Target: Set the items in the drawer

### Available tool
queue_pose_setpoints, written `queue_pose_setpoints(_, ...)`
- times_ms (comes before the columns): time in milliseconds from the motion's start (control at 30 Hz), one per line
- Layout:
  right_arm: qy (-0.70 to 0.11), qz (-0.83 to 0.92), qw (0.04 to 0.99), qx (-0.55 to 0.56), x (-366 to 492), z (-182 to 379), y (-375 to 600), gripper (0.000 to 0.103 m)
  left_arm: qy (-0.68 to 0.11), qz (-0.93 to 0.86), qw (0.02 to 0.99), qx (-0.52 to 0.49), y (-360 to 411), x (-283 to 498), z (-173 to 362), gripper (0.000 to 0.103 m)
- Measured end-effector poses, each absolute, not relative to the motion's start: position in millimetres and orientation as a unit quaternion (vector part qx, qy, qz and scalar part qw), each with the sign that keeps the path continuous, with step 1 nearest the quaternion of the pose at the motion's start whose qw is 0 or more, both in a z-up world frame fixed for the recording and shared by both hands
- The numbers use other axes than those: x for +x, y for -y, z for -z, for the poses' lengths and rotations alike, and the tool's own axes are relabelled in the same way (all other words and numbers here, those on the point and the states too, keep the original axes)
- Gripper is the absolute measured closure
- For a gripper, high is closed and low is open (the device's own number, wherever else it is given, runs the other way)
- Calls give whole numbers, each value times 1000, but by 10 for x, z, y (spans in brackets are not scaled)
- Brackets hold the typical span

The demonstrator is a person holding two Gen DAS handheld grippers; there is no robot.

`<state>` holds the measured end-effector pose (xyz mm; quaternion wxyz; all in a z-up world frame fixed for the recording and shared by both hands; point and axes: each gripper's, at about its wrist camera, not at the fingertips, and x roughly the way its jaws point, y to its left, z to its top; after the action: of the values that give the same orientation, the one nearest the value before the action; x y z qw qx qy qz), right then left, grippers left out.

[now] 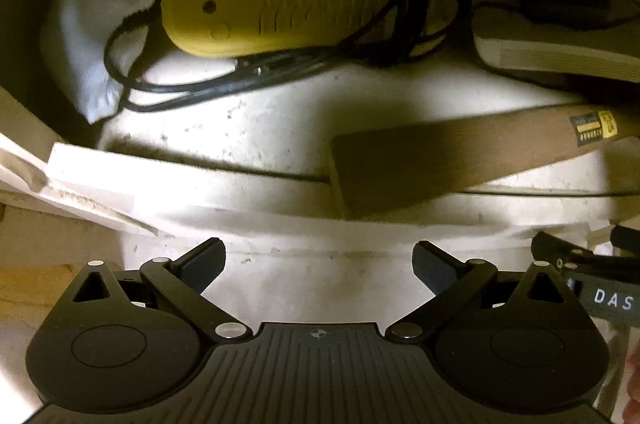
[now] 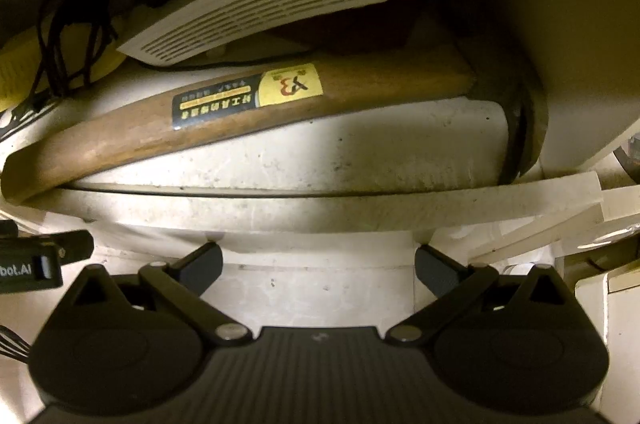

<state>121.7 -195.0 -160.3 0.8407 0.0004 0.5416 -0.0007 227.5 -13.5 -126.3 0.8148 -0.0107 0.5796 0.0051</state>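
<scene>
Your left gripper [image 1: 319, 266] and right gripper [image 2: 319, 266] hang side by side at the front lip of the open drawer [image 2: 360, 159], each with jaws spread wide and nothing between them. The hammer [image 2: 240, 111] lies inside the drawer just behind that lip, its wooden handle slanting across the white floor with the yellow-and-black label facing up. Its dark head [image 2: 524, 131] rests against the drawer's right wall. Behind the hammer, a white vented box [image 2: 260, 3] sits tilted toward the rear. To the hammer's left rear lies a yellow ridged device [image 1: 276, 3], black cord [image 1: 192, 87] looped around and in front of it. A white cloth bag [image 1: 88, 43] stands at the drawer's far left. The hammer's handle end [image 1: 400, 159] points toward your left gripper, well apart from it.
</scene>
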Motion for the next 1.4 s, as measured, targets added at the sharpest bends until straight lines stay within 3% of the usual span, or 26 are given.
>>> queue_pose_setpoints(633,-533,-6,846,5,916,1465,1942,0,-552,12,834,-8,-21,1746,1134,0)
queue_pose_setpoints(1400,-502,-42,863,-20,995,722,1926,0,-506,21,862,11,75,943,729,0)
